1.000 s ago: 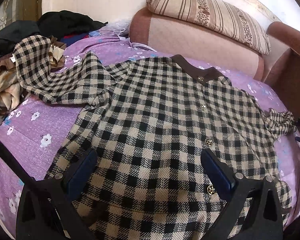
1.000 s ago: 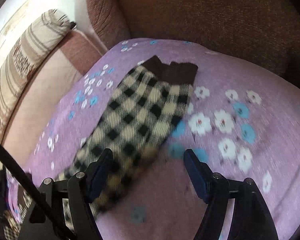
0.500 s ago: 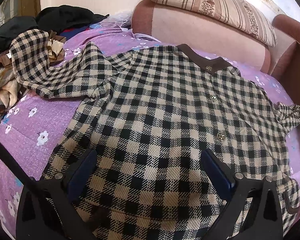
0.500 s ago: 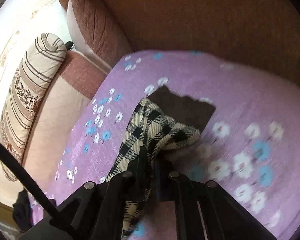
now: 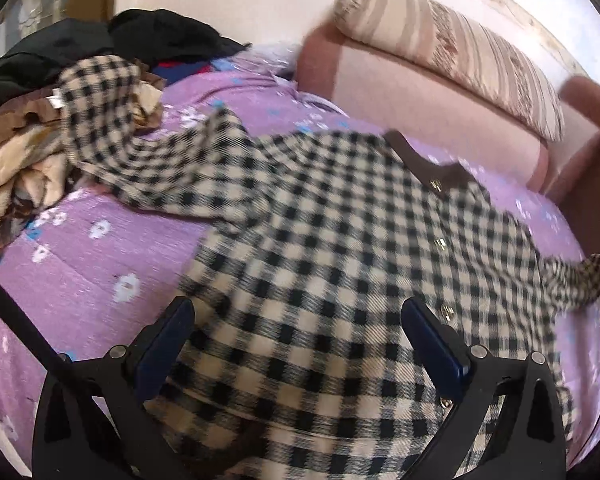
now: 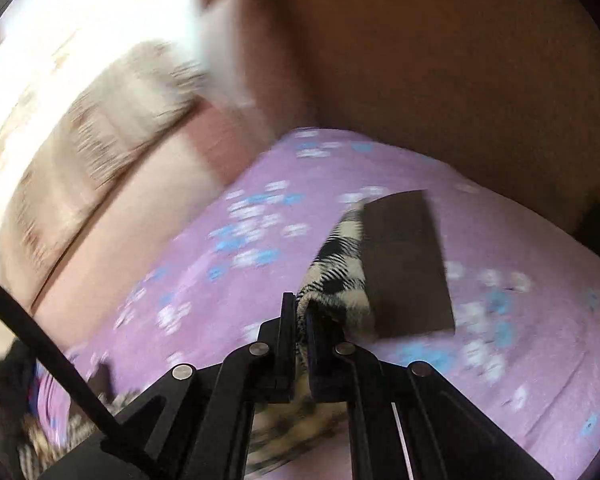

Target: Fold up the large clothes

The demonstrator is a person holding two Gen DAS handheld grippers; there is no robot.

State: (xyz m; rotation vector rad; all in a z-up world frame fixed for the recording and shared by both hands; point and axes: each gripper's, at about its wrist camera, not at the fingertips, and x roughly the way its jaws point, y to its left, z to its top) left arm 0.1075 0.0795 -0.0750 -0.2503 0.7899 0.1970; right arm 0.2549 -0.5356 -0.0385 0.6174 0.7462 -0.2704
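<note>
Purple flowered bed fills both views, with the checked jacket spread across the centre of the left view. Right gripper is clamped on its sleeve at centre frame; left gripper, jaws apart, hovers at the hem. Carrying the sleeve straight across the chest, taut, should keep the fold clean.

The checked jacket is a thick woven cloth, matt and slightly fuzzy, with a smooth dark brown collar and small shiny metal buttons. Under it the bedspread is soft matt purple cloth printed with flowers. The left hand-held gripper is matt black plastic with blue pads and metal rivets.
</note>
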